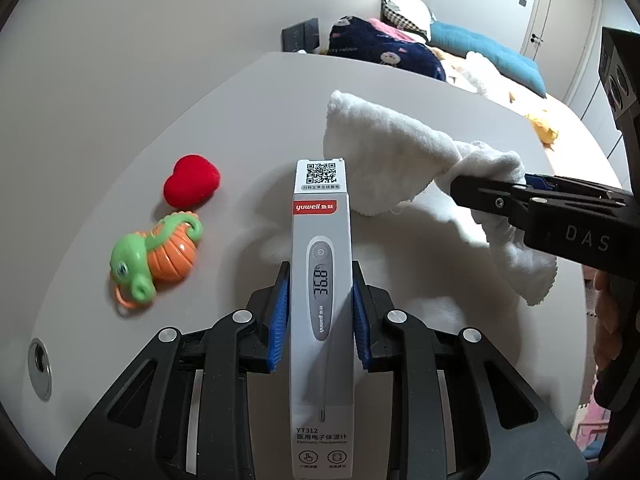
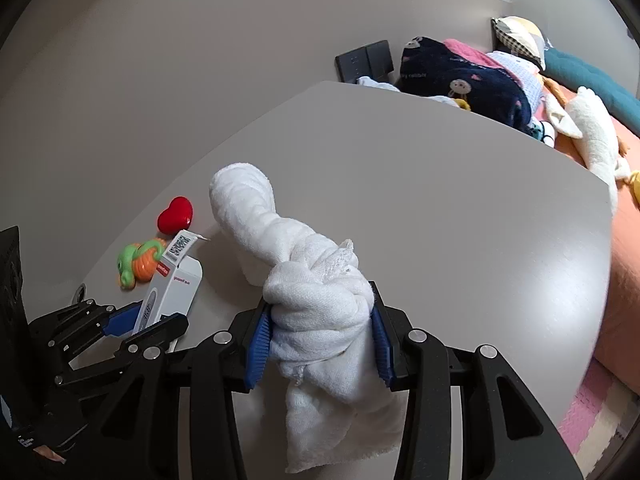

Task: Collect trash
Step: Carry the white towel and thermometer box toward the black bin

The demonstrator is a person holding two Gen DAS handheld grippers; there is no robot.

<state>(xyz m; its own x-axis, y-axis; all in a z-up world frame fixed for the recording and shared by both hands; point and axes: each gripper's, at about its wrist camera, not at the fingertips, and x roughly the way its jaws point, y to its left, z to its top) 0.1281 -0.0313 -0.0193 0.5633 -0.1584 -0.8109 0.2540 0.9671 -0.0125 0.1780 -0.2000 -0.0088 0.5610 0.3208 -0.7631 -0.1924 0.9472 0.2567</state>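
Your left gripper (image 1: 320,316) is clenched on the box (image 1: 320,280), gripped at its middle so it stays balanced above the table (image 1: 248,112). Your right gripper (image 2: 320,336) clamps the bunched cloth (image 2: 316,304) just right of the box; the cloth's far end hangs free.

Even indoor light, fisheye-warped edges

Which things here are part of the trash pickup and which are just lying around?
In hand:
- white and grey cardboard thermometer box, clamped in the left gripper
- crumpled white cloth, clamped in the right gripper

Lying about on the grey table:
- red plush heart
- green and orange plastic toy
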